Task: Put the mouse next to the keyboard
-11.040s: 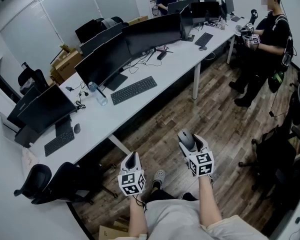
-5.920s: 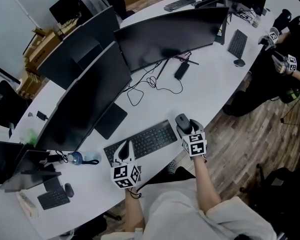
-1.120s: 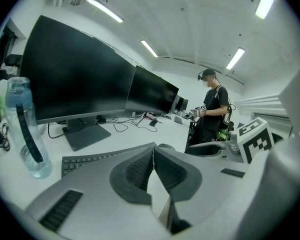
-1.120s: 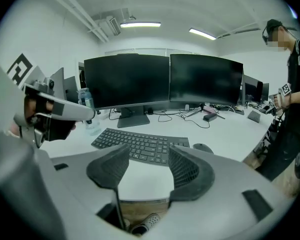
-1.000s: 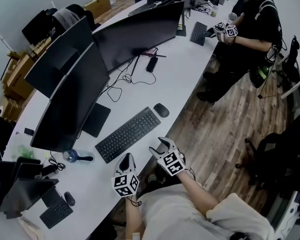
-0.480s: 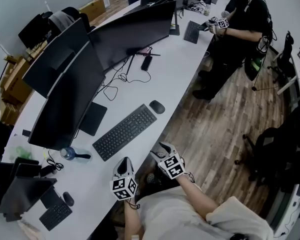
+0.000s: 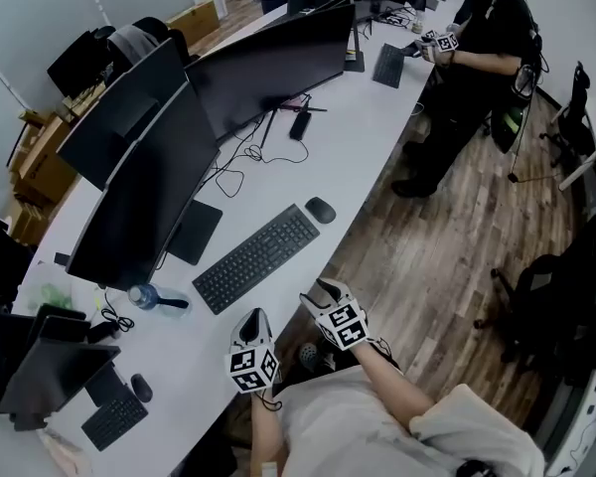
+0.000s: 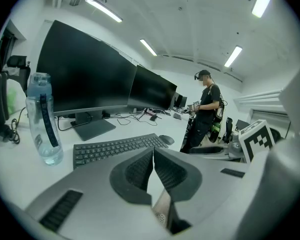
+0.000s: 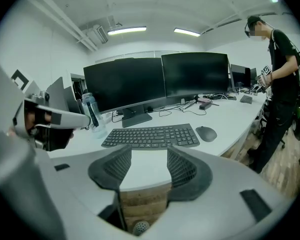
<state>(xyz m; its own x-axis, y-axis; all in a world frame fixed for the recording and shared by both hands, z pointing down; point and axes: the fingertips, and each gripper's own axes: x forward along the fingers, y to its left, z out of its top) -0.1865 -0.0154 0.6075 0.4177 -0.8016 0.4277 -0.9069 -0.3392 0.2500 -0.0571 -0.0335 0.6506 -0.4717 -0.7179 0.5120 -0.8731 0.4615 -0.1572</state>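
At the far left of the white desk (image 7: 377,117) a clear water bottle (image 7: 144,296) stands in front of a large dark monitor (image 7: 149,192), with a second wide monitor (image 7: 273,68) beside it further along. The left gripper (image 7: 256,316) hovers over the near edge of the desk, its jaws pressed together with nothing caught between them. Just beyond it lies the black keyboard (image 7: 256,257), set at a slant in front of the monitor's stand. The mouse (image 7: 321,210) sits on the desk just off the keyboard's right end, close beside it but not touching, near the desk's edge. No gripper is on it. The right gripper (image 7: 321,288) is held off the desk's edge, over the wooden floor (image 7: 427,256), pointing toward keyboard and mouse. Its jaws stand well apart and have just been closing a little, with only bare desk and floor showing between them. Further right, a person in dark clothes (image 7: 482,58) stands at the far end of the desk, holding what appear to be marker-cubed grippers, too small to read clearly.
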